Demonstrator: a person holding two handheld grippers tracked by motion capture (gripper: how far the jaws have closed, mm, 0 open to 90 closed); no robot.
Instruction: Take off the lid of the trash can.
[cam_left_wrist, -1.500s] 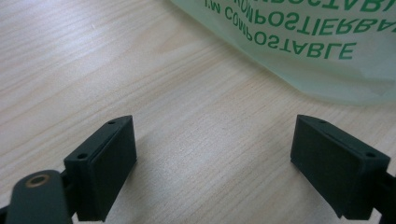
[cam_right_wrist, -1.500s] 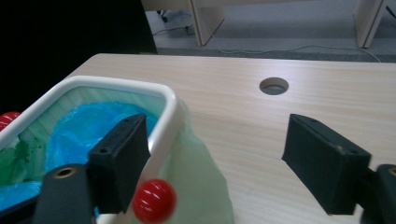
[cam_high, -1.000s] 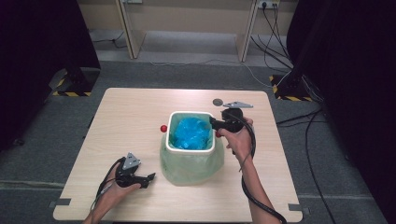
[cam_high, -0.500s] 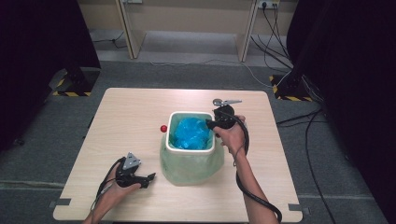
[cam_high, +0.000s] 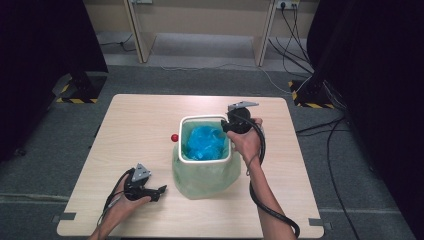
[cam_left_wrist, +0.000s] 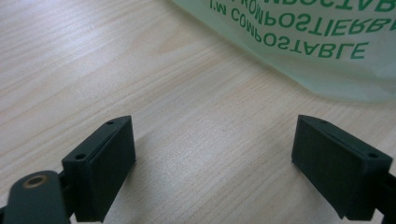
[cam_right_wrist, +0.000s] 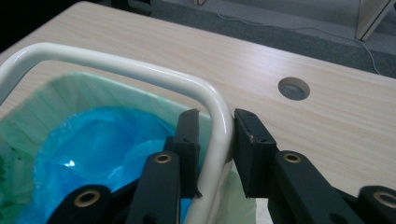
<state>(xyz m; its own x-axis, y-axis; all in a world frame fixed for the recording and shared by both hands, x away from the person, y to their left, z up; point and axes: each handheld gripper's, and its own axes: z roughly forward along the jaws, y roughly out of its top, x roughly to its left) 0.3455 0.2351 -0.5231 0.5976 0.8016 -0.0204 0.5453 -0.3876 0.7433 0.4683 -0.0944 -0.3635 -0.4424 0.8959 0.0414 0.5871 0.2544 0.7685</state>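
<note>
glossy white bin rim pinched by right tool, left tool wide over woodgrain table

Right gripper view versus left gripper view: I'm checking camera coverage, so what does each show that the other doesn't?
Right gripper view alone: the white rim of the bin, with the right tool closed across it, one jaw inside and one outside; the blue bag inside; a round hole in the tabletop.

Left gripper view alone: the left tool open above bare wood, and green printing on the liner.

Both: the pale wooden table and the green liner.
</note>
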